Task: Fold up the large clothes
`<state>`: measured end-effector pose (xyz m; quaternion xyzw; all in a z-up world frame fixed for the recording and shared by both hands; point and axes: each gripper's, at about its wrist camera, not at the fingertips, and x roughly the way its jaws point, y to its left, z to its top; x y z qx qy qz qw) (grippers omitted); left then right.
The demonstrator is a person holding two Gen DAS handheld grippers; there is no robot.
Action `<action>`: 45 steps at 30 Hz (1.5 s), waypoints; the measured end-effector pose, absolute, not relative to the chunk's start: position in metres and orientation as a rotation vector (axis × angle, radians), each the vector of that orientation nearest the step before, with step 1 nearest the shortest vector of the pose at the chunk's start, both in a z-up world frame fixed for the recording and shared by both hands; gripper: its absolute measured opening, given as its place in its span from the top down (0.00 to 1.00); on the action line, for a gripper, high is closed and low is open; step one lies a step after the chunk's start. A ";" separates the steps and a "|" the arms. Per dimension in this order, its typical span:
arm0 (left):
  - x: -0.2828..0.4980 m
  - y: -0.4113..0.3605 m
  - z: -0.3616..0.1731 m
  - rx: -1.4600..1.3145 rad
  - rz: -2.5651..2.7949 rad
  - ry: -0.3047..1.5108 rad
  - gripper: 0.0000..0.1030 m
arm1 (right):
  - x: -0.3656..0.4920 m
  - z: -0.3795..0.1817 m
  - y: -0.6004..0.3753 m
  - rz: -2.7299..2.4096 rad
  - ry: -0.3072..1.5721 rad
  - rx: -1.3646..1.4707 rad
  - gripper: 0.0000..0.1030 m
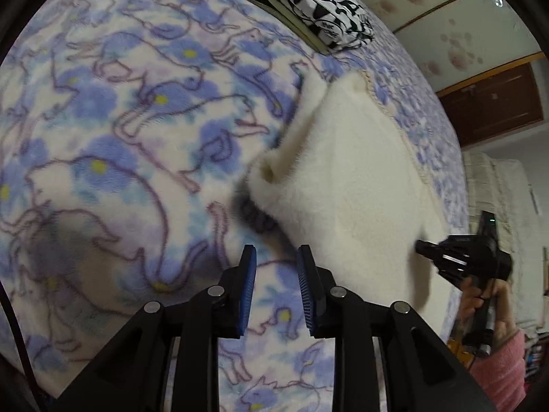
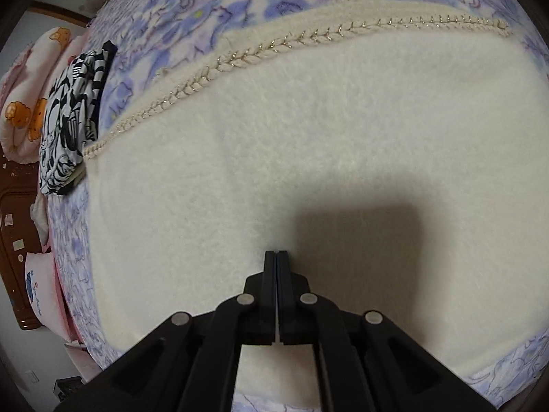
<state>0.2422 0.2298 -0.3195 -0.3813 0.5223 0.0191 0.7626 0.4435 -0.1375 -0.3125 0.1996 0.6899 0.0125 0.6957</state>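
A fluffy white garment (image 1: 357,178) lies on a bed with a blue-and-purple animal-print blanket (image 1: 113,130). Its sleeve cuff (image 1: 271,171) points left, a dark cuff edge (image 1: 255,218) beneath it. My left gripper (image 1: 276,252) is open and empty, its blue pads just in front of that sleeve. My right gripper (image 2: 276,252) is shut and empty, its tips low over the white garment (image 2: 308,137); a braided trim (image 2: 240,58) runs along the garment's far edge. The right gripper also shows in the left wrist view (image 1: 423,249), at the garment's right edge.
A folded black-and-white patterned garment (image 1: 308,3) lies at the bed's far end; it also shows in the right wrist view (image 2: 72,120). Pink bear-print bedding (image 2: 31,92) is piled beyond it. A wooden door (image 1: 494,103) and white stacked fabric (image 1: 497,199) stand past the bed.
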 end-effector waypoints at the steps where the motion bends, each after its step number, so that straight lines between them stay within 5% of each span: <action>1: 0.244 0.230 -0.324 -0.857 0.018 1.141 0.72 | 0.444 -0.314 -0.137 0.026 1.546 0.446 1.00; 31: 0.327 0.210 -0.404 -1.235 -0.132 0.945 0.51 | 0.456 -0.334 -0.135 0.065 1.556 0.482 1.00; 45: 0.330 0.188 -0.333 -1.177 -0.053 0.907 0.81 | 0.442 -0.339 -0.150 0.132 1.468 0.621 1.00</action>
